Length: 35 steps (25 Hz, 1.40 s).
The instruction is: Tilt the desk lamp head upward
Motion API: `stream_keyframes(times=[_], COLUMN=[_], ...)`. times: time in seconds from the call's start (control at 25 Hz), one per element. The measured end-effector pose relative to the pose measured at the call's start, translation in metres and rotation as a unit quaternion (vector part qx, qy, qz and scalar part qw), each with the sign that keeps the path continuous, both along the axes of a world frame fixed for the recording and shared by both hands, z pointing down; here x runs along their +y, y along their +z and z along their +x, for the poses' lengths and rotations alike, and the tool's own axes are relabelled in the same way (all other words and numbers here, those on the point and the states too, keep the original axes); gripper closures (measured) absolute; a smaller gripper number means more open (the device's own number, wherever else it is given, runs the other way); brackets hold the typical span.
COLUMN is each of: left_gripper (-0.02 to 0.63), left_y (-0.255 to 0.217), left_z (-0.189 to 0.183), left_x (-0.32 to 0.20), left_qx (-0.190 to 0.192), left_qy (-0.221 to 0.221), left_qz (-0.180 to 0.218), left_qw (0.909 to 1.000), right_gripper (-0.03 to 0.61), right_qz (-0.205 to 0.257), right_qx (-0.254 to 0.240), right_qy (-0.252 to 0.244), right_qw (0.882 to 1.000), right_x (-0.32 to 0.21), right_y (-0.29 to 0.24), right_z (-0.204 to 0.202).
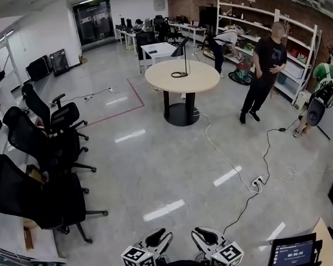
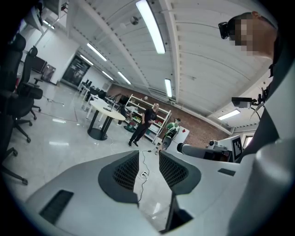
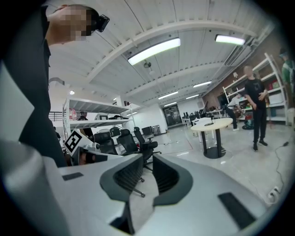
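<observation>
the left gripper and right gripper sit side by side at the near edge of the head view, both well short of the task's things. in the left gripper view the jaws are spread by a narrow gap with only floor showing between them; in the right gripper view the jaws are likewise a little apart and hold nothing. at near right a dark screen shows lit digits. black office chairs crowd the near left. on the floor at mid right lies a power strip, with white and black cables trailing away from it. farther off, near the middle of the room, stands a round counter on a black pedestal. the desk lamp stands on its far left part, a thin black stem over what looks like a ring base, its head angled. to the right of the counter a person in black stands, well apart from the lamp. white shelves line the brick wall at far right.
</observation>
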State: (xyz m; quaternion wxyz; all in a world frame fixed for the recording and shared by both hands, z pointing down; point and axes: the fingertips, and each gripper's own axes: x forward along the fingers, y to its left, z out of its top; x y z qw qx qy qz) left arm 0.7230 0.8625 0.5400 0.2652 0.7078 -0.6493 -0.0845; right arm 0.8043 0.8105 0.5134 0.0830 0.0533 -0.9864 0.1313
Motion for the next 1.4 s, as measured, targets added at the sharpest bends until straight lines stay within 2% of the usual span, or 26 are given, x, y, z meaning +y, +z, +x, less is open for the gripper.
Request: stream_keyframes(times=[0.36, 0.56, 0.8, 1.12, 1.28, 1.4], left_gripper=[0.472, 0.472, 0.472, 0.472, 0.472, 0.472], left_y=[0.011, 0.021, 0.027, 0.031, 0.029, 0.026], left_z=[-0.038, -0.050, -0.069, -0.114, -0.145, -0.170], left_x=[0.031, 0.046, 0.044, 0.015, -0.017, -0.045], left_qx=[0.025, 0.034, 0.042, 0.034, 0.016, 0.008], left_qy=[-0.008, 0.010, 0.007, -0.033, -0.056, -0.075], left_qz=[0.007, -0.004, -0.005, -0.018, -0.028, -0.038], left_qw=[0.9996, 0.9994, 0.9991, 0.9987, 0.9979, 0.9964], right_gripper=[0.512, 0.512, 0.512, 0.512, 0.512, 0.512], right_qz=[-0.006, -0.012, -0.020, -0.031, -0.065, -0.056], right_qx=[0.018, 0.031, 0.036, 0.027, 0.010, 0.004], right_qy=[0.021, 0.031, 0.037, 0.006, -0.019, -0.047], right_qw=[1.000, 0.999, 0.998, 0.999, 0.998, 0.997], right_x=[0.022, 0.041, 0.038, 0.001, -0.035, -0.066], right_y=[0.003, 0.005, 0.010, 0.018, 0.029, 0.021], right_z=[-0.035, -0.046, -0.064, -0.112, -0.153, -0.182])
